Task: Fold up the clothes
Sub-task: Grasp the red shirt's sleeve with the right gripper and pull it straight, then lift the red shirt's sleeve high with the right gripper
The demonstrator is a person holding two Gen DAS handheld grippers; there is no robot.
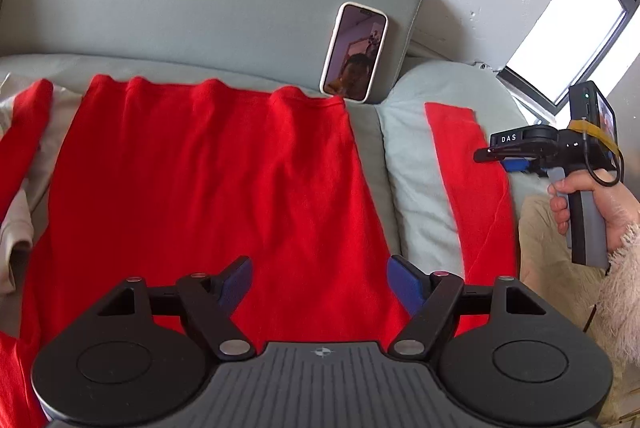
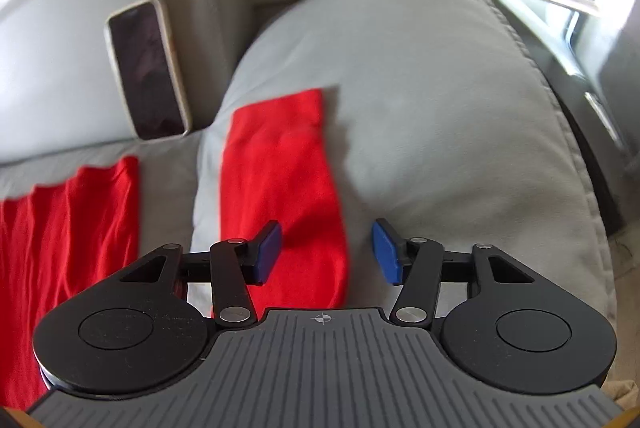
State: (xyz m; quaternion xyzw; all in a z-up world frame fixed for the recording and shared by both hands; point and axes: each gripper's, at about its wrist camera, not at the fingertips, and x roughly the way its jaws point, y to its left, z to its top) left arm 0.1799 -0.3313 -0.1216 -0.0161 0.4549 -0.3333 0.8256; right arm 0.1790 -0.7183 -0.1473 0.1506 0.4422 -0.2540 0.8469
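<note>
Left wrist view is taking in a grey sofa [image 1: 200, 0] with a red shirt [image 1: 208, 180] lying spread flat across its seat, hem toward the backrest. One sleeve [image 1: 468, 180] of the shirt is draping over the sofa's padded arm [image 1: 420, 188] on the right, and the other is lying out to the left over a beige cloth [image 1: 16, 236]. A window [image 1: 572, 28] is glowing at the upper right. A phone [image 1: 355, 52] is leaning upright against the backrest, just beyond the shirt's hem. The left gripper [image 1: 320, 284] is hovering over the shirt's body with its blue pads spread wide, holding nothing. A hand [image 1: 588, 204] in a fluffy cuff is gripping the handle of the right gripper [image 2: 328, 252], which is hanging above the draped sleeve, its pads likewise apart and empty.
</note>
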